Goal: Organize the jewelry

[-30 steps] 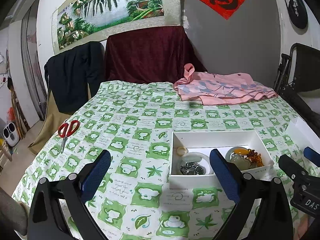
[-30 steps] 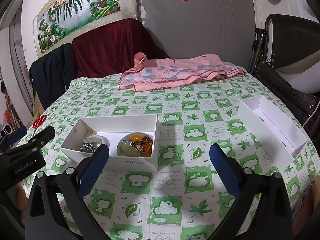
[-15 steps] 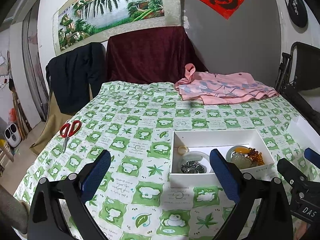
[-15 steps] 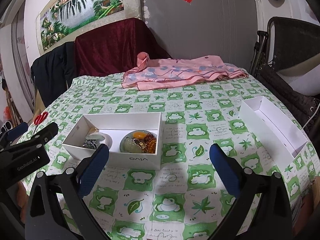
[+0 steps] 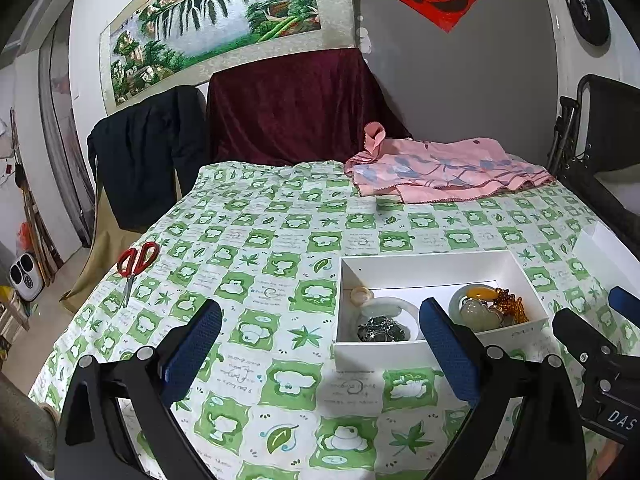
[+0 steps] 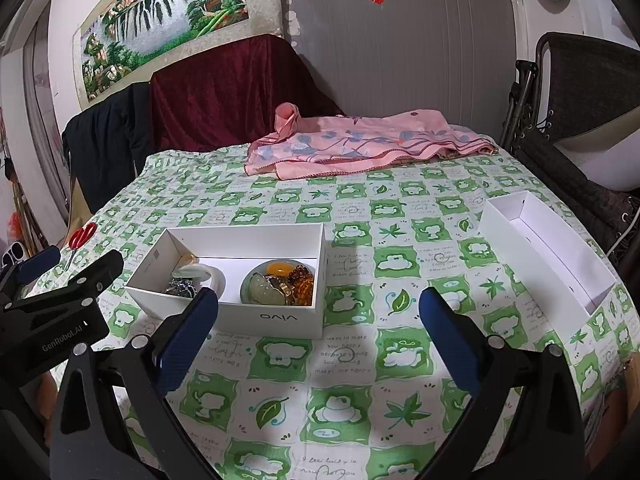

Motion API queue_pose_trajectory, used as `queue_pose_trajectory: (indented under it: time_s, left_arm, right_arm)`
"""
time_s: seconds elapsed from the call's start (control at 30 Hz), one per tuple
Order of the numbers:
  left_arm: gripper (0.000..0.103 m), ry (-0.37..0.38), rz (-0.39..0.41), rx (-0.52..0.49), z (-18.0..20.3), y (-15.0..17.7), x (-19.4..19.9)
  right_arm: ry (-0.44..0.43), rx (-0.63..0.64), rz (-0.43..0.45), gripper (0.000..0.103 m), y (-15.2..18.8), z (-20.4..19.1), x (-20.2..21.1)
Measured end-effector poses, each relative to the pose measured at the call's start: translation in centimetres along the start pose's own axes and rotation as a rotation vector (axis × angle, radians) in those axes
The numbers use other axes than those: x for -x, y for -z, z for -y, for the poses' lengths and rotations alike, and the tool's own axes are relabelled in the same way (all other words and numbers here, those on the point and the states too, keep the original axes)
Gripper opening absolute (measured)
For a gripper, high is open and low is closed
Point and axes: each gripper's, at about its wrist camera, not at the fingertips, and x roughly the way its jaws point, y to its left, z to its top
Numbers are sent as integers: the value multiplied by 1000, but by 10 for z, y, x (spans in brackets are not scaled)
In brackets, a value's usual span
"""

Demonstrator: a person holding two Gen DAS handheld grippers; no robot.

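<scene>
A white box (image 5: 436, 261) (image 6: 280, 322) sits on the green checked tablecloth and holds jewelry: a pale bangle (image 5: 386, 306) (image 6: 208, 274) over dark metal pieces, a small ring (image 5: 361, 294), a green jade pendant (image 5: 478, 312) (image 6: 264, 287), an amber stone (image 6: 279, 268) and amber beads (image 5: 510, 304) (image 6: 303, 284). My left gripper (image 5: 322, 350) is open and empty, in front of the box's left half. My right gripper (image 6: 320, 330) is open and empty, in front of the box's right end. A white box lid (image 6: 540, 248) (image 5: 608, 252) lies empty at the right.
Red-handled scissors (image 5: 134, 266) (image 6: 80, 238) lie near the table's left edge. A pink patterned cloth (image 5: 444, 174) (image 6: 360, 148) lies at the far side. Chairs draped in maroon and dark cloth stand behind the table; a black folding chair (image 6: 580, 92) stands at the right.
Both grippers have drawn back and risen slightly, so the box sits a little farther off in both views. Nothing on the table has moved.
</scene>
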Motion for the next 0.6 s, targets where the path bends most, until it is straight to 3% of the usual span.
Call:
queue_pose_trajectory:
  time_s: [0.6]
  left_arm:
    - [97, 4, -17, -18, 4, 2, -4]
  right_arm:
    - [6, 1, -28, 96, 3, 1, -7]
